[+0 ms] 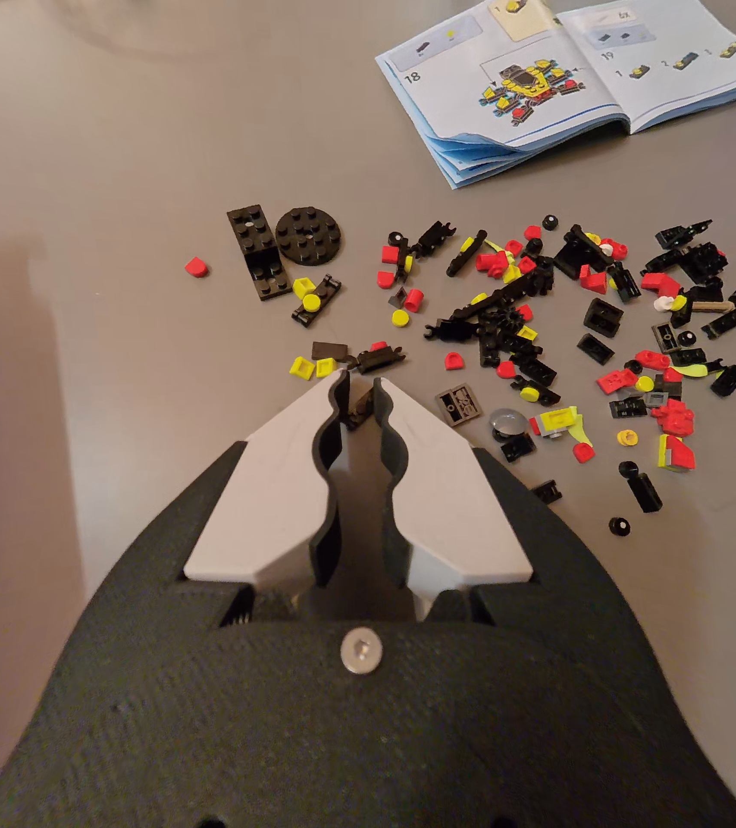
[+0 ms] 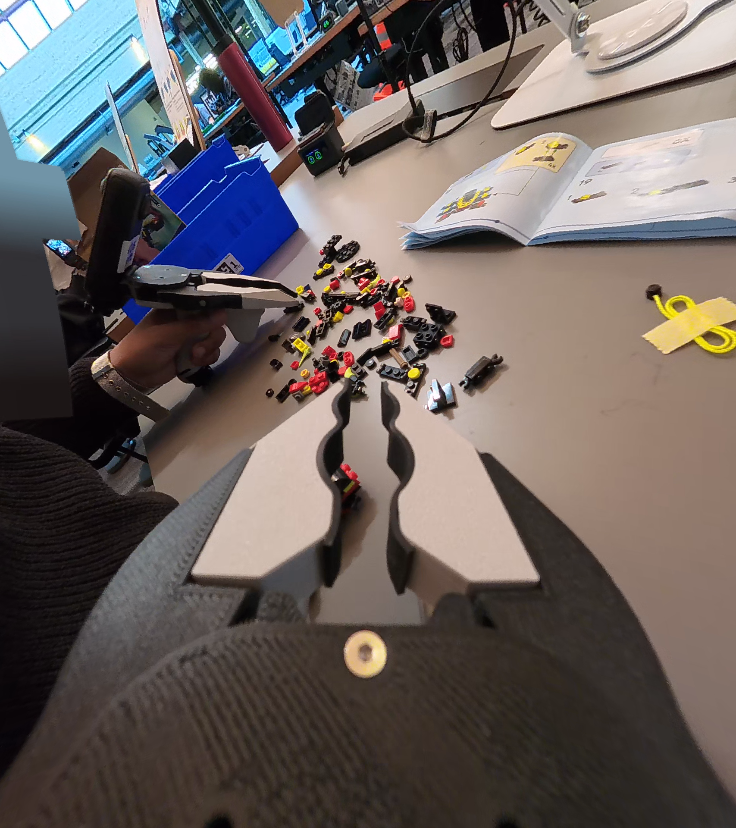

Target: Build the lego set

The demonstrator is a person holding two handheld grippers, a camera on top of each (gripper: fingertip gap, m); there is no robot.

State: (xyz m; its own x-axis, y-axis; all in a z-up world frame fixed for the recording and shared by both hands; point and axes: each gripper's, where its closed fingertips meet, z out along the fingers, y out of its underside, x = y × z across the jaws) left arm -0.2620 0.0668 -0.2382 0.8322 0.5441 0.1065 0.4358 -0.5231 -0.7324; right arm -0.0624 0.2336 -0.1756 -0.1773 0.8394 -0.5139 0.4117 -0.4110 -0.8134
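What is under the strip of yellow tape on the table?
A bright yellow cord loops under the tape, ending in a black knob. The middle of the loops is covered.

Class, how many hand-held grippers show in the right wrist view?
2. The right hand-held gripper fills the foreground, pointing at the brick pile; the left hand-held gripper is farther off on the left, its tips at the pile's edge.

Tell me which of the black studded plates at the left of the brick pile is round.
The round black plate, right of the long black plate; that one is rectangular.
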